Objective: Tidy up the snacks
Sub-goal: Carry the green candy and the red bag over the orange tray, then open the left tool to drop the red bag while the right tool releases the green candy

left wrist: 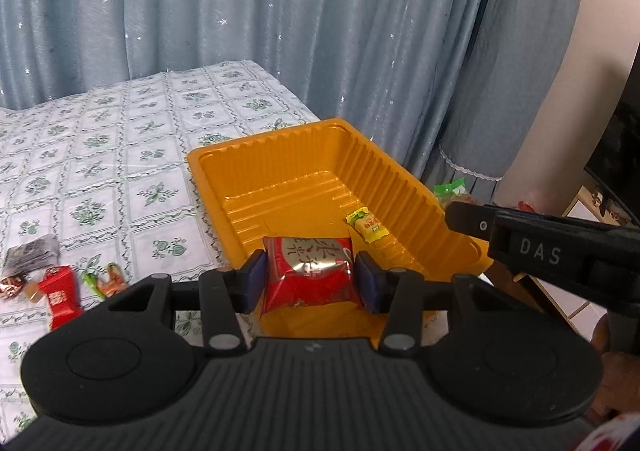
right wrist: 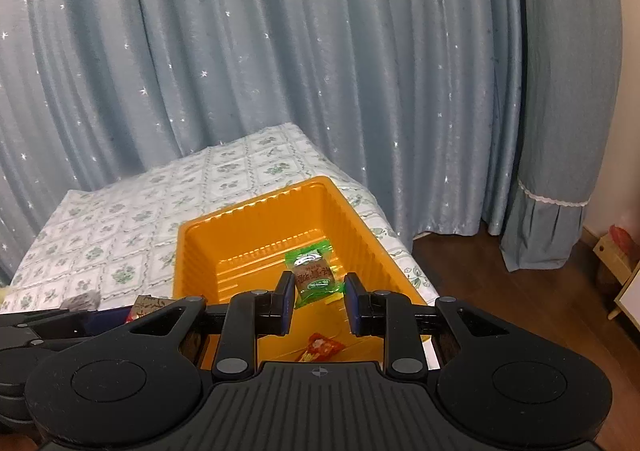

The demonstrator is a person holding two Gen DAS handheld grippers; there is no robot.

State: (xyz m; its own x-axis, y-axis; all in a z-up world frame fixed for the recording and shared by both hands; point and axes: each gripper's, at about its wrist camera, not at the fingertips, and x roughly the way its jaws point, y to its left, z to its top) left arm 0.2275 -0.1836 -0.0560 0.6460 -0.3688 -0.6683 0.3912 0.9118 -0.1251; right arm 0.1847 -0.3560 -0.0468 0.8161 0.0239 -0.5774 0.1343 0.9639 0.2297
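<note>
Your orange tray (left wrist: pixel 404 187) sat on the flowered tablecloth (left wrist: pixel 100 155), mostly bare, with one small yellow candy (left wrist: pixel 367 226) on its floor, so I judged the sorting barely begun. Several snacks (left wrist: pixel 48 279) waited on the cloth to the near left. Your left gripper (left wrist: pixel 310 275) pinched a red packet (left wrist: pixel 310 271) over the tray's near end. Your right gripper (right wrist: pixel 316 301) stood spread; the green packet (right wrist: pixel 314 275) hung between its pads above the tray, and whether either pad touched it I cannot tell.
</note>
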